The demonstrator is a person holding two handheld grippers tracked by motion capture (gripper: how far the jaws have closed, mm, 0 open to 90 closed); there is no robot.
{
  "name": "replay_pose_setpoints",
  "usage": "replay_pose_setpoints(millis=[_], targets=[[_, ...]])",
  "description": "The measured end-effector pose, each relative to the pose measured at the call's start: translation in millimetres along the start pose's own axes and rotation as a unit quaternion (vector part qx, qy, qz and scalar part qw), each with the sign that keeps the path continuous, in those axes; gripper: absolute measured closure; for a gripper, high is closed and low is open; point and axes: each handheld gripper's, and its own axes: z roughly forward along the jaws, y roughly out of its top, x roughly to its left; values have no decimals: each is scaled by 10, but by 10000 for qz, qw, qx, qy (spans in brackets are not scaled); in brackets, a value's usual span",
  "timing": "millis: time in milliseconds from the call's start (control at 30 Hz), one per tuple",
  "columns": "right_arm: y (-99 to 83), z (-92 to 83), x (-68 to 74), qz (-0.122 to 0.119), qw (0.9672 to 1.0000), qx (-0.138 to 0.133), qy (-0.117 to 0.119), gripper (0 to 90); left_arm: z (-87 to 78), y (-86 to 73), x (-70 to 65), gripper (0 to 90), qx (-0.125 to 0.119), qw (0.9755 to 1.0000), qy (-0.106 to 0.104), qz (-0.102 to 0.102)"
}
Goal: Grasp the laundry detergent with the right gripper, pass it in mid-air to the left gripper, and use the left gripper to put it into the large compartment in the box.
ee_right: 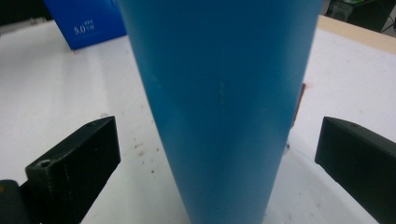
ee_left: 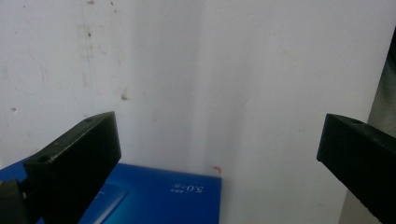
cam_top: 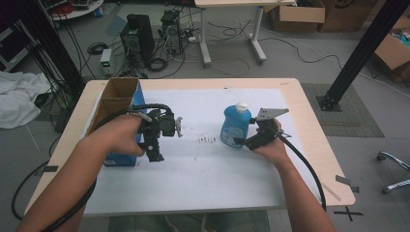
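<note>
A blue bottle (cam_top: pixel 235 124) with a white cap stands upright right of the middle of the white sheet (cam_top: pixel 203 169). My right gripper (cam_top: pixel 240 141) is at its base. In the right gripper view the bottle (ee_right: pixel 219 93) rises between the wide-apart jaws of that gripper (ee_right: pixel 217 149), and neither jaw touches it. My left gripper (cam_top: pixel 155 155) points down beside a blue box (cam_top: pixel 118 121) with an open cardboard top at the table's left. In the left gripper view this gripper (ee_left: pixel 219 140) is open over bare sheet, with the box's corner (ee_left: pixel 159 196) low between the jaws.
Dark specks (cam_top: pixel 208 140) mark the sheet left of the bottle. The blue box (ee_right: pixel 88 23) stands far behind the bottle in the right gripper view. On the floor beyond the table are computer towers (cam_top: pixel 140 36), cables, cardboard boxes (cam_top: pixel 297 14) and a black post (cam_top: pixel 358 53).
</note>
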Motion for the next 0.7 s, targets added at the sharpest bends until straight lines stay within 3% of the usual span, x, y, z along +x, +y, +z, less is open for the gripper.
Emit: replay_pose_setpoints(millis=[367,667,700], targets=[[-28,75,7,114,9998,-170,-1,0,11,-12,-2,1,-13,10000,2,12],[-52,118,-4,189,9995,-235,-50,68,3,-39,-4,1,25,10000,-28,-56],[-52,122,-5,212,9994,-283,-23,107,9,-39,-5,1,28,10000,-34,-71]])
